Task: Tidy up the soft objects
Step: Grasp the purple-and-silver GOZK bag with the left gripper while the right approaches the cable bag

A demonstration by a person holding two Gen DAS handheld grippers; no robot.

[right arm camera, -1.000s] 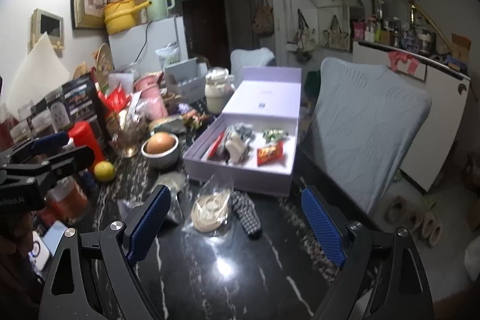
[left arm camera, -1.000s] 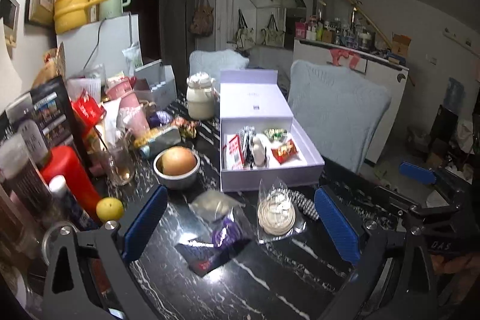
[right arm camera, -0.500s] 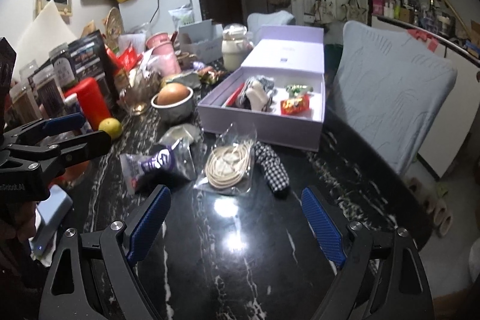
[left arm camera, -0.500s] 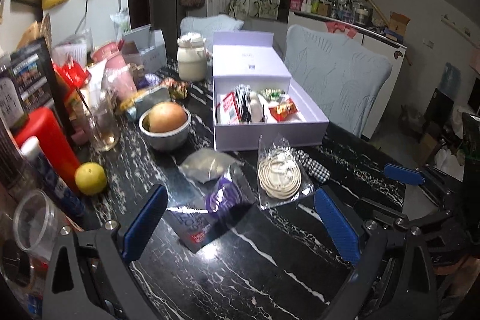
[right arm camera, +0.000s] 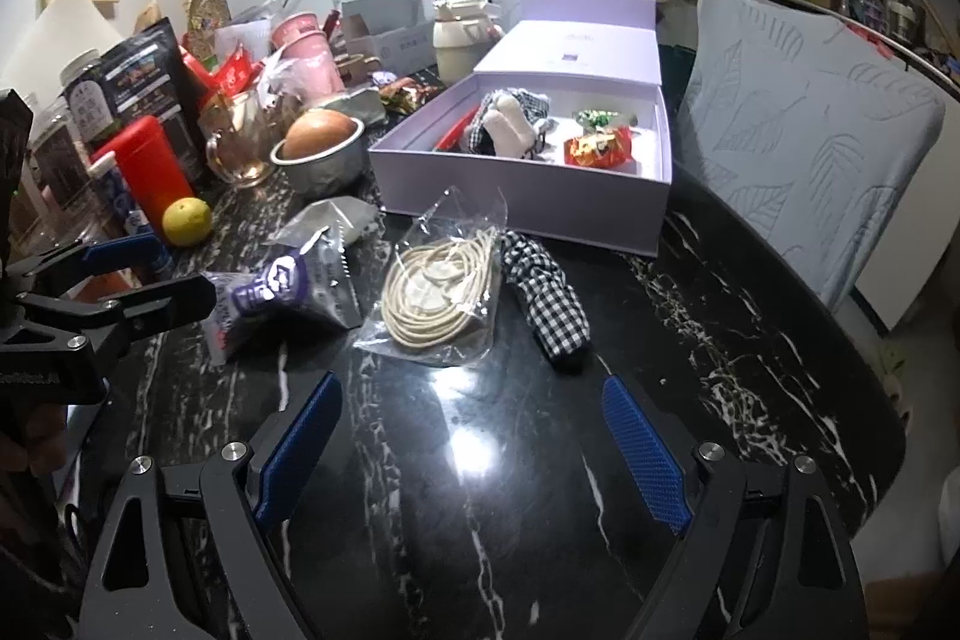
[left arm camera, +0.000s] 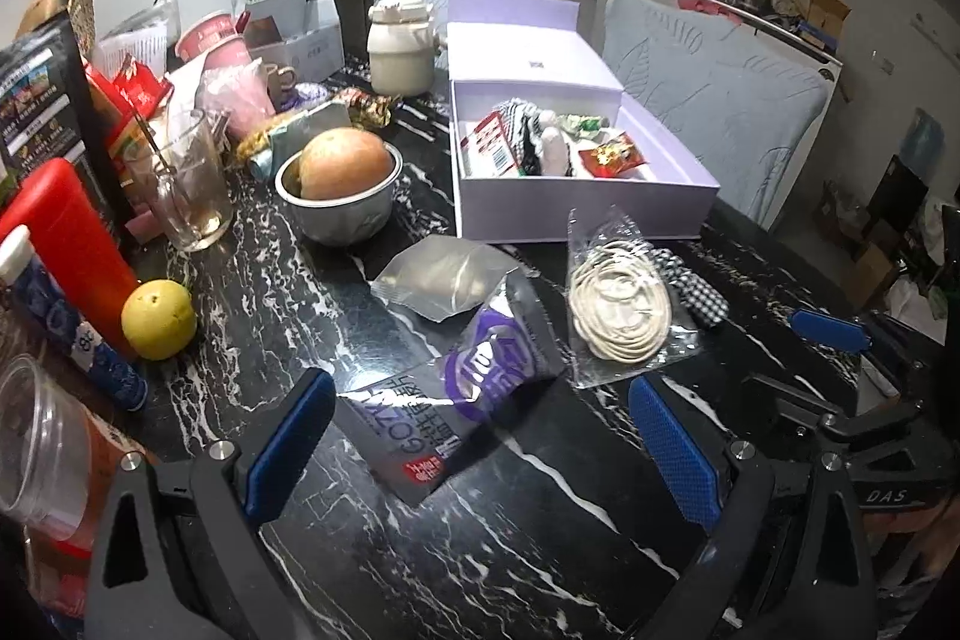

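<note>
Checked fabric piece (right arm camera: 549, 295), black and white, lies on the black marbled bench (right arm camera: 690, 340) just near of the open lilac box (right arm camera: 528, 205), its left end touching a clear bag of coiled cream cord (right arm camera: 441, 289). Left of that bag sit a purple-printed packet (right arm camera: 282, 280) and a grey pouch (right arm camera: 336, 217), the packet resting partly on a dark printed sachet (left arm camera: 408, 424). Inside the box lie another checked cloth with a white soft item (right arm camera: 510, 124), a red and orange snack pack (right arm camera: 600, 148) and a green wrapper (right arm camera: 600, 117). Farther left stand a metal bowl holding a round brown fruit (right arm camera: 318, 148), a yellow citrus (right arm camera: 187, 220), a red canister (right arm camera: 150, 172) and a glass mug (left arm camera: 186, 190).

The right gripper (right arm camera: 474, 448) hangs over bare bench near of the cord bag, jaws spread wide with nothing between them. The left gripper (left arm camera: 480, 448) is likewise wide open and empty, above the sachet.
</note>
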